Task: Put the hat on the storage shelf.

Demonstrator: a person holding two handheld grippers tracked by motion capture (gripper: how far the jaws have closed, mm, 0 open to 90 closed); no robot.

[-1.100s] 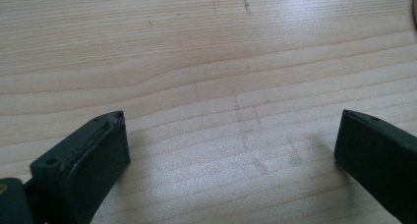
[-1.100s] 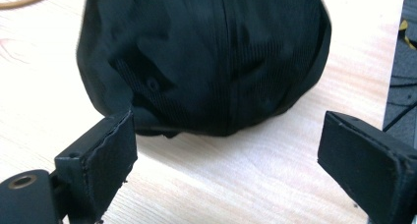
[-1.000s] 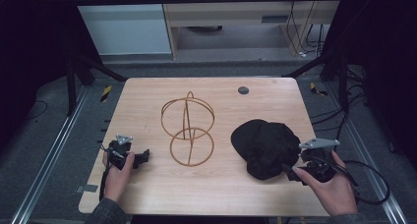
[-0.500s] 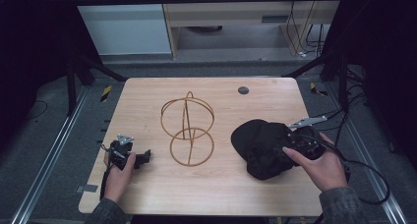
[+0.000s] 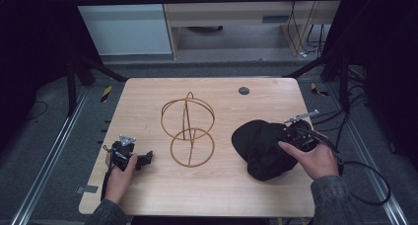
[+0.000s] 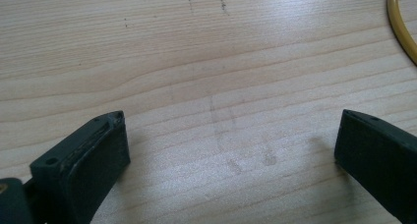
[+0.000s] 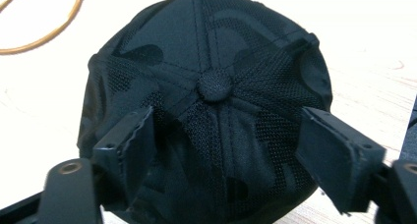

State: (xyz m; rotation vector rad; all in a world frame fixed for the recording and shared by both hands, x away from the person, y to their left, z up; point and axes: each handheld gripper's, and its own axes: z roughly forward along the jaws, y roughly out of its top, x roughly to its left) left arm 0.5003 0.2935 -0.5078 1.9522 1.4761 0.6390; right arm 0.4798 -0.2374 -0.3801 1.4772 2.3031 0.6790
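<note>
Wooden table [image 5: 148, 101]: right tool [image 5: 291, 131] poised, jaws spread, over black cap [image 5: 261, 146].

Table [image 6: 206, 62]: pale wood, matt, visible grain, faint scuffs. Cap [image 7: 211, 101] on table: black cloth, mesh panels, cloth-covered top button. Wire stand [image 5: 188, 131] beside cap: thin, brass-coloured, slight gloss
</note>
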